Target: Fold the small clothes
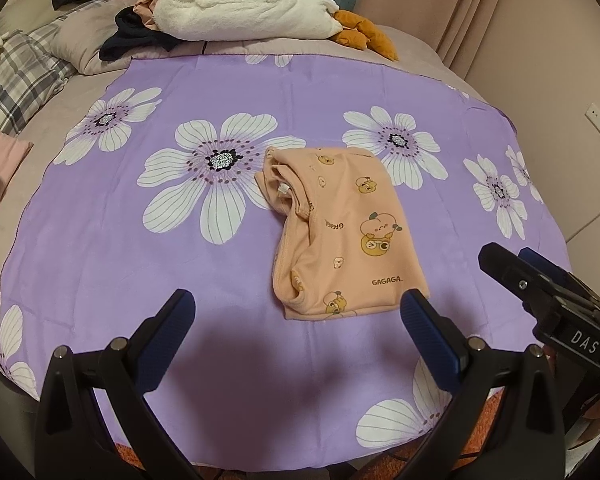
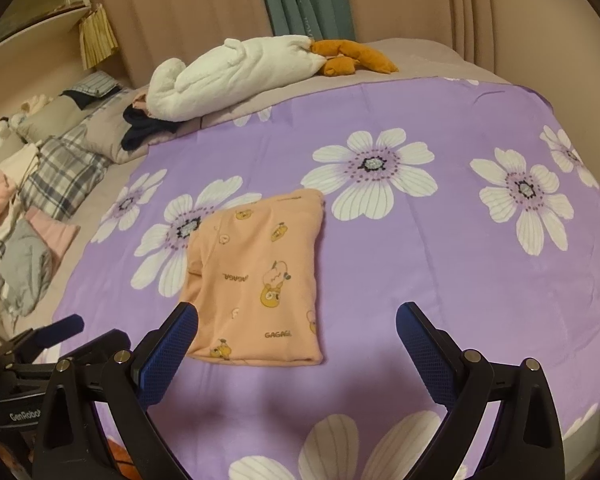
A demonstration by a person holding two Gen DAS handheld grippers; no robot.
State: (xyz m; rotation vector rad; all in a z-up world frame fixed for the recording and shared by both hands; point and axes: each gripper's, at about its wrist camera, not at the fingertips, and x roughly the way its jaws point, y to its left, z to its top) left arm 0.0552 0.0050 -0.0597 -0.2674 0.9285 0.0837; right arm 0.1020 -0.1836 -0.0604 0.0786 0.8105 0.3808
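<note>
A small peach garment with cartoon prints lies folded into a rough rectangle on the purple flowered cloth. In the right wrist view the same peach garment sits just ahead of the fingers, left of centre. My left gripper hovers open above the cloth, its right fingertip near the garment's near right corner, nothing between its fingers. My right gripper is open too, empty, its left fingertip over the garment's near left edge. The right gripper shows at the right edge of the left wrist view; the left gripper shows at lower left.
A white plush blanket and an orange soft toy lie at the far side of the bed. A dark garment sits beside them. Plaid bedding and a heap of other clothes lie to the left. Curtains hang behind.
</note>
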